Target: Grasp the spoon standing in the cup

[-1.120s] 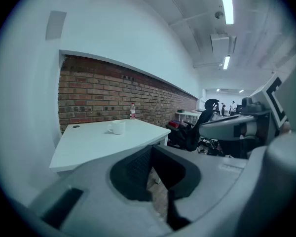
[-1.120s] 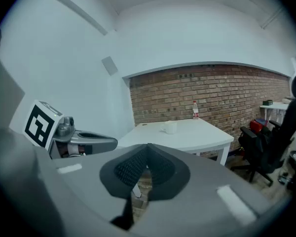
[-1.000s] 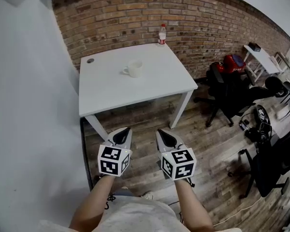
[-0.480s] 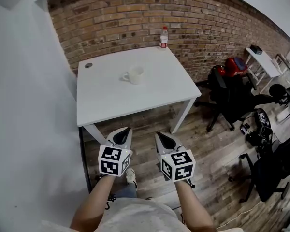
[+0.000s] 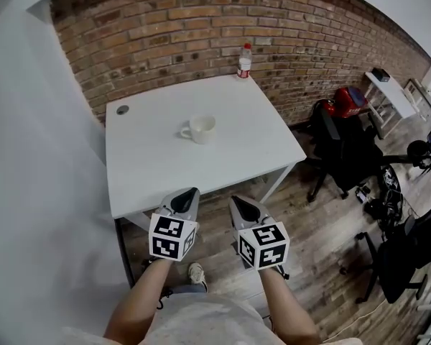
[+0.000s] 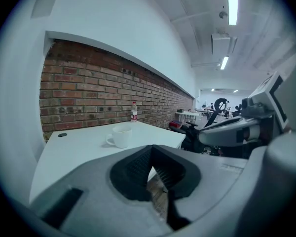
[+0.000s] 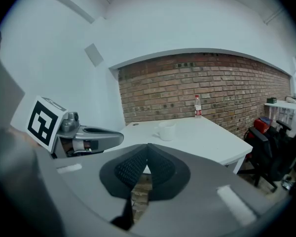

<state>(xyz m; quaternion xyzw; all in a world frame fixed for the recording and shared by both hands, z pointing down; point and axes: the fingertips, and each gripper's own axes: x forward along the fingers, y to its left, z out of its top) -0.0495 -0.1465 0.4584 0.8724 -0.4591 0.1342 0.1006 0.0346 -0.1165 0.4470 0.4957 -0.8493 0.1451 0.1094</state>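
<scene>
In the head view, we are holding both grippers low over the wooden floor, short of the near edge of the white table point(image 5: 154, 167). The cup point(image 5: 201, 129) is standing upright near the middle of the table, well apart from both tools and straight ahead of them, with its handle pointing left. It is lining up a little more with the left gripper point(image 5: 187, 195) than with the right gripper point(image 5: 236, 203), so we are judging the left one slightly nearer. We cannot make out a spoon in the cup from here. If one is standing there, its long axis should be running upward out of the rim, which calls for a reach forward and over the cup. A bottle point(image 5: 243, 61) is standing at the far edge.

In the left gripper view, the ribbed pads are meeting at their tips, with nothing between them. The cup is sitting ahead and slightly left, and again no spoon is showing.

In the right gripper view, the jaws are likewise pressed together and empty. The cup is lying ahead and a touch right of the tips.
</scene>
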